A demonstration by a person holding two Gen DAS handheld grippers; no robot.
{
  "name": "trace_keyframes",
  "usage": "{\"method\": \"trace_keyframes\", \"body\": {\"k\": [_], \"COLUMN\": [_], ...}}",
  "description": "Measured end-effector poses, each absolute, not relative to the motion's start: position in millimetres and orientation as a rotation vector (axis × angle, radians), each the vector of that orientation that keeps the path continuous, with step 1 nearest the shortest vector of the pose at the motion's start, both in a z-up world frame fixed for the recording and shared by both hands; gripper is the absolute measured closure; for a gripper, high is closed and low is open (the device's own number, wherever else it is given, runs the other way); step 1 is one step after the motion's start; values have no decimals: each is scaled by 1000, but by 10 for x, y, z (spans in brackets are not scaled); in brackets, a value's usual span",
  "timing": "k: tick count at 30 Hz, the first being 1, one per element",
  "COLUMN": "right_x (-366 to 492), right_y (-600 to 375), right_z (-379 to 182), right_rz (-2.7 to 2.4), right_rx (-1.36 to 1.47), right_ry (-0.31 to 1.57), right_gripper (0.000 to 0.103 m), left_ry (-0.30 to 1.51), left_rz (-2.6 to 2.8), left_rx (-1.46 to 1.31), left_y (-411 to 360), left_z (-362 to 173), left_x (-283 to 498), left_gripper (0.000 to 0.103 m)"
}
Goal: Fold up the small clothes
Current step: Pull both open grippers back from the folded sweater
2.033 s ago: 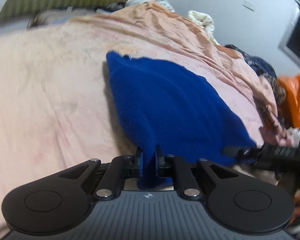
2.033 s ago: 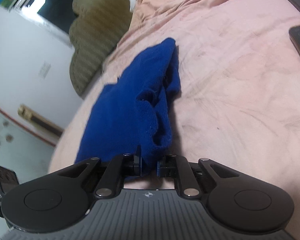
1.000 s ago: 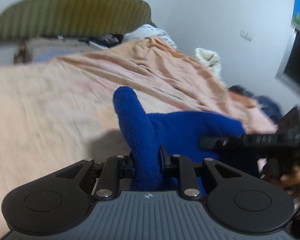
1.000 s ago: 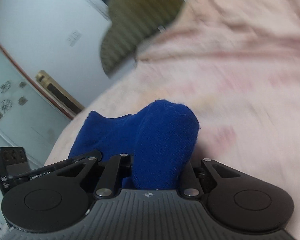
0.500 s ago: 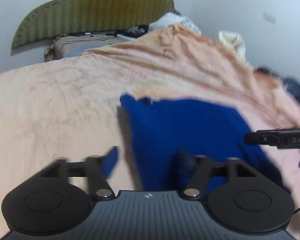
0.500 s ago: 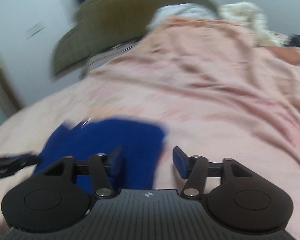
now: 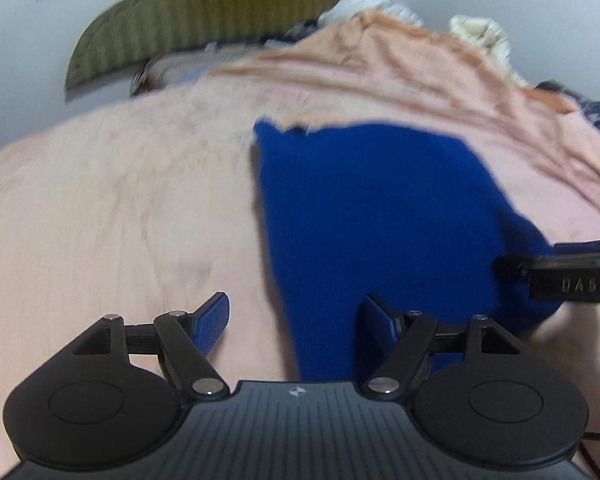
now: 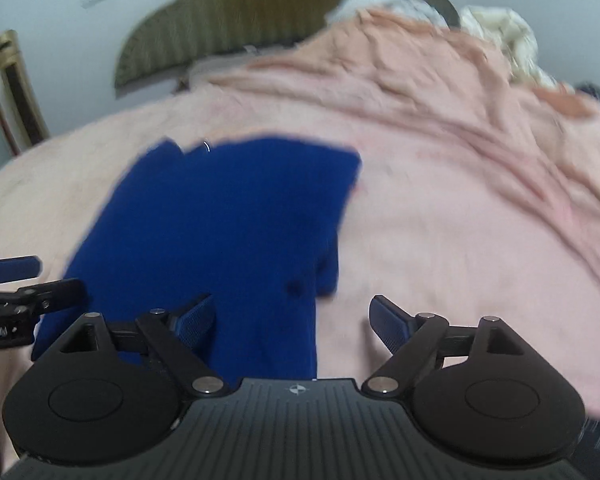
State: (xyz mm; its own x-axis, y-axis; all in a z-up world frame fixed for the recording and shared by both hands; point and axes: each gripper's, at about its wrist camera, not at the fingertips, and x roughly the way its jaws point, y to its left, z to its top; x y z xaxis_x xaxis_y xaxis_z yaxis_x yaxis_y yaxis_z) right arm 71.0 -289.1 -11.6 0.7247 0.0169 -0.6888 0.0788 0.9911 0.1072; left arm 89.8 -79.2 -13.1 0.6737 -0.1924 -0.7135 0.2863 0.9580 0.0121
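Note:
A dark blue knitted garment [image 7: 372, 208] lies flat on the pink bedsheet [image 7: 112, 216]. My left gripper [image 7: 296, 318] hovers over its near left edge. Its jaws are opening, and the blue fingertips [image 7: 214, 320] stand wide apart without pressing the cloth. In the right wrist view the same garment [image 8: 228, 216] spreads to the left of centre. My right gripper [image 8: 290, 320] is over its near right corner, jaws opening and gripping nothing. Each gripper shows at the edge of the other's view: the right gripper [image 7: 560, 276] and the left gripper [image 8: 16, 280].
An olive ribbed headboard cushion [image 7: 220, 12] stands against the white wall at the far end. A cream bundle [image 7: 480, 36] and dark clothes [image 7: 596, 112] lie at the far right of the bed. A gold-framed door edge [image 8: 16, 88] is at the left.
Both grippers were shut on bunched blue cloth a second ago. They have let go and pulled back, and the garment now lies flat on the sheet.

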Motion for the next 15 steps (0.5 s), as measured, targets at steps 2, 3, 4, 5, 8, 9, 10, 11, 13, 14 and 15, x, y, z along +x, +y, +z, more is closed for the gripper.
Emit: {"method": "trace_keyframes", "body": {"k": [2,3,4,5,8,9,10,11,13,14,15], "right_x": [703,643,571,506,325,274,228,179,103,54,6], "right_y": [-2902,-2924,-2938,-2941,-2910,-2896,-2880,-2865,-2816,-2783,-2752], "right_z": [-193,-171,-137,-106,-51,-54,-60,-69,-100,-113,-117], "right_rz": [-132,-166,-194,-218,-249,-238,-222,-206,-187,-183,-179], "right_rx": [118,122,134,144,178,199,219,235,248,252,254], "right_ry": [765,743,719,698,656,652,650,648,655,662,671], "right_gripper": [18,18,17,16,7,5,4,4,3,3,3], "left_ry": [805,807,808,808,817,820,822,823,826,827,828], "left_rz": [-265,-261,-256,-251,-241,-239,-237,-232,-226,-224,-222], "left_rx": [87,76,71,71,69,68,69,71,74,75,77], "left_y": [-747,-727,-714,-706,-698,-697,-696,-696,-699,-701,-702], "left_z": [-144,-138,-133,-128,-128,-133,-140,-148,-164,-167,-172], "left_x": [846,812,782,756,700,677,658,636,599,586,564], "left_gripper": [30,30,29,29,29,29,29,29,29,29,29]}}
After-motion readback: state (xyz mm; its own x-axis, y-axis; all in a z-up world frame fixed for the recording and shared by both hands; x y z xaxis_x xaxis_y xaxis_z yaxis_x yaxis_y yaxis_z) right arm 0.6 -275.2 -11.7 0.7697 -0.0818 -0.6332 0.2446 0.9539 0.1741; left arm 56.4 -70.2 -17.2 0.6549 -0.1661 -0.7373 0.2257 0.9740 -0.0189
